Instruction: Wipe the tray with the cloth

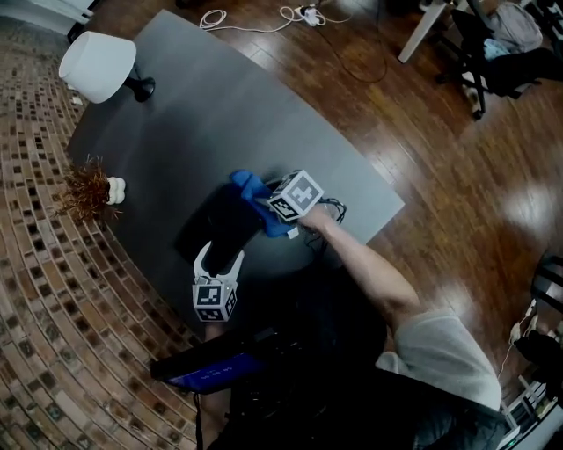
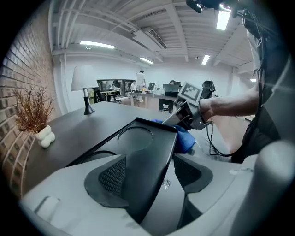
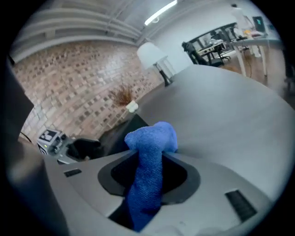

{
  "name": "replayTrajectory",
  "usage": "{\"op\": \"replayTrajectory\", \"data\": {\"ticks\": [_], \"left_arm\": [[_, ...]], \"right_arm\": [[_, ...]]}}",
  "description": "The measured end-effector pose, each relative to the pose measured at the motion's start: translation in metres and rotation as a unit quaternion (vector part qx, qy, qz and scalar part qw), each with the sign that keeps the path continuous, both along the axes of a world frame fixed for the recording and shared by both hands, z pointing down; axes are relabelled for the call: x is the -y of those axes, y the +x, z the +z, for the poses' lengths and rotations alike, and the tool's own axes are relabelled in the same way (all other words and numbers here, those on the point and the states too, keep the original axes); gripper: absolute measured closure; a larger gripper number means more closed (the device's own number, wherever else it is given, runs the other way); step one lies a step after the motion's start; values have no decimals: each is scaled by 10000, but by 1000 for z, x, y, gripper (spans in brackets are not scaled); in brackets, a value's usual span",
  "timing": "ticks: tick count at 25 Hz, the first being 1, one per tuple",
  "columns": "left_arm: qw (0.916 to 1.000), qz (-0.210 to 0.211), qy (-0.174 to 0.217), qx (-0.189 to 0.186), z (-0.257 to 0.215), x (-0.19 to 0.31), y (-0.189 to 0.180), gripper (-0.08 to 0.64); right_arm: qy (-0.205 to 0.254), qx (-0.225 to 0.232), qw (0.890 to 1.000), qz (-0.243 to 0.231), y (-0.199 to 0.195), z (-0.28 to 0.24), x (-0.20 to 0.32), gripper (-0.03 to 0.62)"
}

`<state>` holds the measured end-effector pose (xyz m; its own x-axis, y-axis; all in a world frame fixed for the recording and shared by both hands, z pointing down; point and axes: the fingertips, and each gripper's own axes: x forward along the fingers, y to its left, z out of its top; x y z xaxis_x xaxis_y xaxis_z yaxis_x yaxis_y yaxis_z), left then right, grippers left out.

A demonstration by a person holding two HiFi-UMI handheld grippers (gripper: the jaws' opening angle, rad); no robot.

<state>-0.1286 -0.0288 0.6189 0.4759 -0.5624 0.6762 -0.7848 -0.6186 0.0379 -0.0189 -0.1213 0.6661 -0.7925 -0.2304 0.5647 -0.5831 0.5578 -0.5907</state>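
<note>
A black tray (image 1: pixel 215 221) lies on the dark grey table (image 1: pixel 229 114) near its front edge. My left gripper (image 1: pixel 220 257) stands open around the tray's near rim. In the left gripper view the tray (image 2: pixel 138 138) runs between the pads of this gripper (image 2: pixel 154 173), against the left one and apart from the right one. My right gripper (image 1: pixel 266 211) is shut on a blue cloth (image 1: pixel 252 190) at the tray's far right edge. The cloth (image 3: pixel 152 143) bunches up out of its jaws (image 3: pixel 150 173). From the left gripper view the cloth (image 2: pixel 185 141) rests on the tray's far corner.
A white lamp (image 1: pixel 97 66) stands at the table's far left and a dried plant in a white vase (image 1: pixel 88 189) at its left edge. Black cable (image 1: pixel 332 211) lies by the right edge. Cords (image 1: pixel 299 13) and a chair (image 1: pixel 493 53) are on the wooden floor.
</note>
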Motion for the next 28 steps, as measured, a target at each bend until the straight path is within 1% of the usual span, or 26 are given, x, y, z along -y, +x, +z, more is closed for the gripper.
{"op": "replayTrajectory", "data": {"ticks": [1, 2, 5, 6, 7, 9, 12, 16, 18, 19, 21, 22, 23, 24, 25, 27, 28], "left_arm": [[10000, 12, -3, -19, 0, -1, 1, 245], [10000, 25, 5, -19, 0, -1, 0, 245], [9999, 83, 82, 55, 4, -1, -1, 244], [9999, 80, 94, 63, 5, -1, 0, 244], [9999, 64, 108, 61, 5, -1, 1, 244], [9999, 22, 147, 52, 3, -1, 4, 245], [9998, -8, 208, 29, 0, -1, 8, 245], [9996, -17, 268, -7, -8, 1, 13, 244], [9995, -13, 300, 4, -8, 1, 13, 245], [9995, -7, 310, 8, -8, 2, 14, 245], [9995, -6, 313, -13, -9, 2, 15, 245], [9995, -18, 310, -35, -9, 3, 15, 244], [9995, -39, 299, -64, -10, 4, 15, 245], [9996, -64, 272, -105, -10, 5, 15, 245], [9996, -88, 226, -161, -10, 6, 14, 245], [9989, -193, 107, -409, -11, 6, 12, 245], [9975, -319, 83, -626, -16, 7, 9, 245]], "right_arm": [[-65, -141, 9999, -67, -3, 9, 8, 457], [-38, -192, 9998, -85, -8, 10, 20, 459], [417, -85, 9991, -6, -31, -10, 74, 459], [479, 15, 9988, 27, -38, -15, 89, 459], [449, 110, 9989, 45, -43, -16, 98, 459], [262, 158, 9995, 37, -45, -9, 98, 459], [-50, 160, 9998, 124, -26, 1, 74, 459], [-242, -31, 9995, -175, 2, 5, 11, 460], [-380, -156, 9978, -530, 18, 6, -28, 460], [-463, -257, 9951, -836, 26, 6, -49, 460], [-565, -559, 9841, -1588, 45, 3, -84, 460], [-514, -756, 9785, -1847, 54, 0, -91, 460], [-390, -935, 9762, -1917, 61, -3, -89, 460], [-223, -1033, 9782, -1790, 65, -9, -78, 460], [-44, -1019, 9831, -1523, 64, -16, -64, 460], [241, -751, 9926, -918, 52, -30, -38, 457], [290, -593, 9951, -736, 43, -33, -34, 456]]}}
